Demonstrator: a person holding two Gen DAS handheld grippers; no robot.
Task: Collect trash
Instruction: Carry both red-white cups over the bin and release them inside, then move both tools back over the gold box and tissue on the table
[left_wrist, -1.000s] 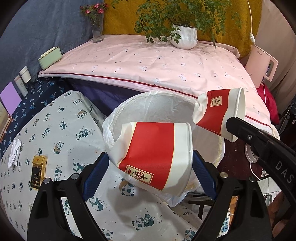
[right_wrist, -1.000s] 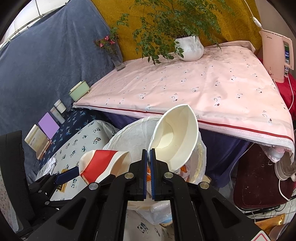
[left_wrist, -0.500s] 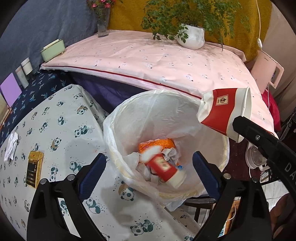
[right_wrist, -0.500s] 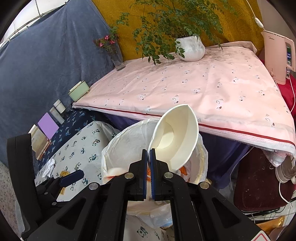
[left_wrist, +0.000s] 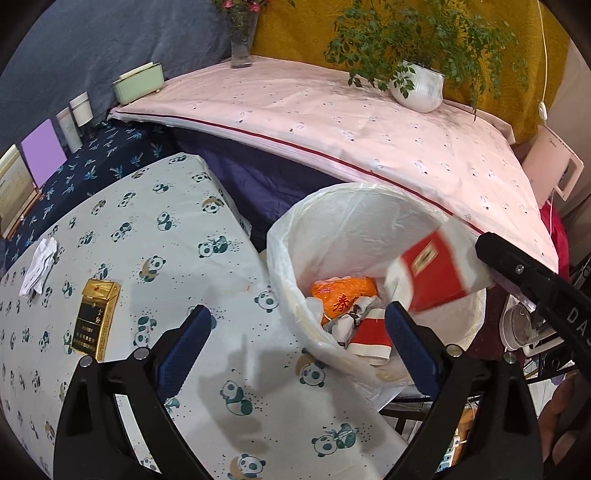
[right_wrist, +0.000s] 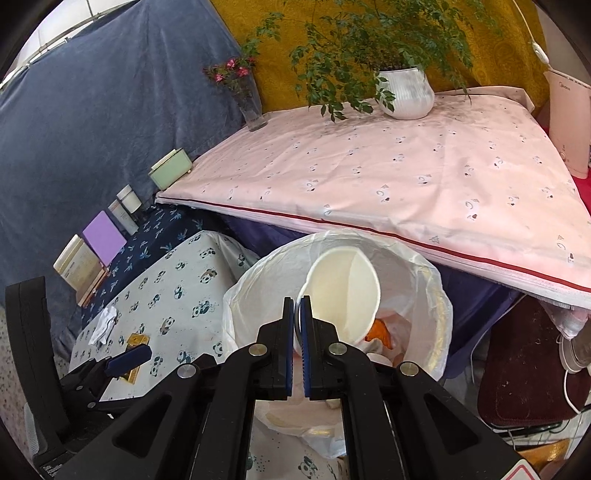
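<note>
Two grippers: both are hand-held with black frames and blue pads, and both hang over a lined bin.
Left gripper (left_wrist: 297, 338): its fingers are spread wide with nothing between them; one pad is over the panda-print cloth (left_wrist: 177, 236), the other over the bin's near rim.
Right gripper (right_wrist: 297, 334): its pads are pressed almost together, pinching the rim of a paper cup (right_wrist: 345, 295).
Held cup: it is red and white outside and plain white inside. It tilts with its mouth toward the right wrist camera and hangs above the bin's opening. In the left wrist view it is blurred (left_wrist: 436, 273) at the right side of the bin.
Trash bin (left_wrist: 373, 206): it is round with a white plastic liner, and stands between the panda-print table and a higher table under a pink cloth (left_wrist: 369, 136).
Inside the bin: a second red and white cup (left_wrist: 371, 338) lies on its side, with an orange wrapper (left_wrist: 343, 293) and crumpled paper beside it.
On the panda cloth: a black and gold cigarette pack (left_wrist: 96, 319) lies flat, and a crumpled white tissue (left_wrist: 40, 266) lies near it toward the left edge.
On the pink cloth: a white pot with a leafy green plant (left_wrist: 417, 86), a glass vase of small red flowers (left_wrist: 242, 40), and a pale green box (left_wrist: 138, 83) at the corner.
</note>
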